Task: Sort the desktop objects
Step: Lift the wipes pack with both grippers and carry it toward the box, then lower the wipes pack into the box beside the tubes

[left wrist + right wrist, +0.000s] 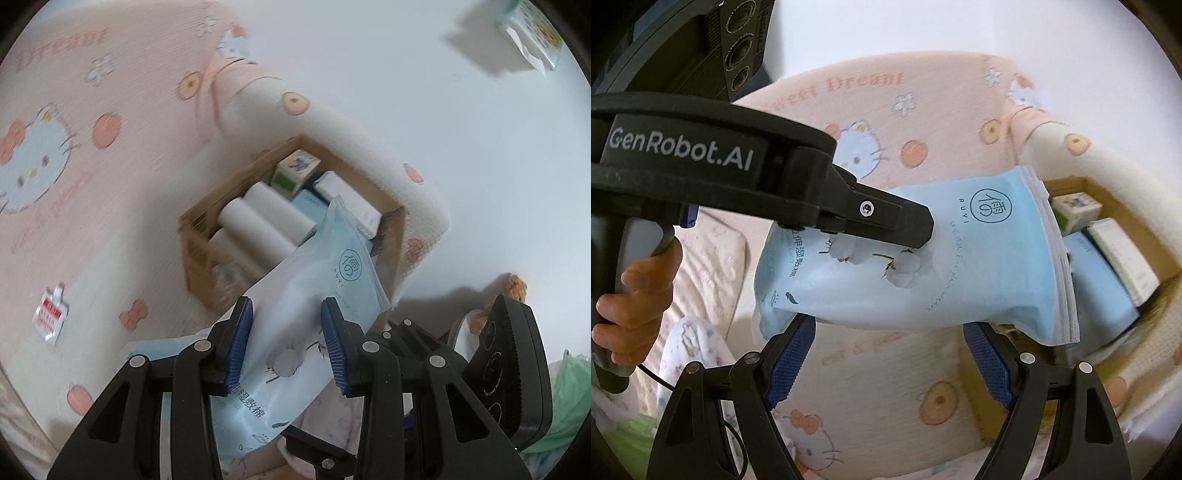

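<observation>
- In the left wrist view, a pink and cream cloth [110,155] with cat faces fills the left side of the frame.
- At the lower left, a small clear packet with a red label [50,315] lies on the cloth.
- In the middle sits a brown cardboard box [195,236]. Inside it are white rolls [266,218] and a little box with a green patch [293,171].
- At the bottom middle, the left gripper [288,347] has its blue pads pressed on both sides of a light blue pack of cotton pads [314,295]. The pack's far end pokes over the edge of the box.
- At the upper right, a small colourful packet [532,35] lies on the white surface [424,110].
- In the right wrist view, a hand [631,295] at the left edge holds the handle of the left gripper.
- The blue pack hangs in the middle, just left of the cardboard box.
- At the bottom, the right gripper [890,354] is spread wide with nothing between its pads, just under the pack.
</observation>
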`<state>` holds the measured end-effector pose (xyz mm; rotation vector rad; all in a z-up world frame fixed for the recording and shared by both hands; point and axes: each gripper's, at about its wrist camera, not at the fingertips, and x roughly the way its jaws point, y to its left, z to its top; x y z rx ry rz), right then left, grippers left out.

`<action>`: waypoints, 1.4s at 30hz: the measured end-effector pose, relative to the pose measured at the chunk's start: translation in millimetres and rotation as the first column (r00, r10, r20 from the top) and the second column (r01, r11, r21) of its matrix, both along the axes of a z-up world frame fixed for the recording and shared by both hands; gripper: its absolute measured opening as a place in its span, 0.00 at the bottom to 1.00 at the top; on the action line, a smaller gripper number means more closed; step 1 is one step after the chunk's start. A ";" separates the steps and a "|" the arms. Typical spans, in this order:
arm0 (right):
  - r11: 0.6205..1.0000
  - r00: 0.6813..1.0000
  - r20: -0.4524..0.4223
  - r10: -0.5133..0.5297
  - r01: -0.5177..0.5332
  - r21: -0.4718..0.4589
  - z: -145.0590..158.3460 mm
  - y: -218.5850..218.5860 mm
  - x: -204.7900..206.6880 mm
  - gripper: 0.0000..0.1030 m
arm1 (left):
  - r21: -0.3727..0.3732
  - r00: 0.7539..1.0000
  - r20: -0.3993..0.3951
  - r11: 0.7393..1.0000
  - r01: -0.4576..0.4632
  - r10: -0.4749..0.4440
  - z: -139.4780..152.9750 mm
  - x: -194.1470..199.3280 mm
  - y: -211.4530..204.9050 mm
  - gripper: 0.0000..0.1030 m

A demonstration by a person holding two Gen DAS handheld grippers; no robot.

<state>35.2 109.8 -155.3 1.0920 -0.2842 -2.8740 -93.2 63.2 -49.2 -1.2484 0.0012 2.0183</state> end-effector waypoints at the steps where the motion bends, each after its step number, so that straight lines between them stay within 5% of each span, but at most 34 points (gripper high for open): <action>1: 1.000 1.000 -0.007 -0.014 0.014 0.008 2.5 5.5 1.8 0.79 | 0.001 1.000 -0.002 1.000 0.007 -0.007 1.5 -0.4 4.8 0.41; 24: 0.995 0.990 0.108 -0.095 0.092 0.040 6.2 133.3 9.0 0.79 | 0.070 0.981 0.137 0.989 0.131 -0.139 -21.5 -54.7 147.3 0.41; 32: 0.998 0.979 0.202 -0.036 0.027 0.050 -9.3 158.6 -5.7 0.79 | 0.091 0.970 0.217 0.991 0.094 -0.112 -49.1 -68.5 157.0 0.40; 42: 0.999 0.942 0.333 0.034 -0.033 -0.008 -35.9 150.2 -16.3 0.79 | 0.021 0.960 0.262 0.995 0.097 -0.099 -81.2 -71.2 160.9 0.40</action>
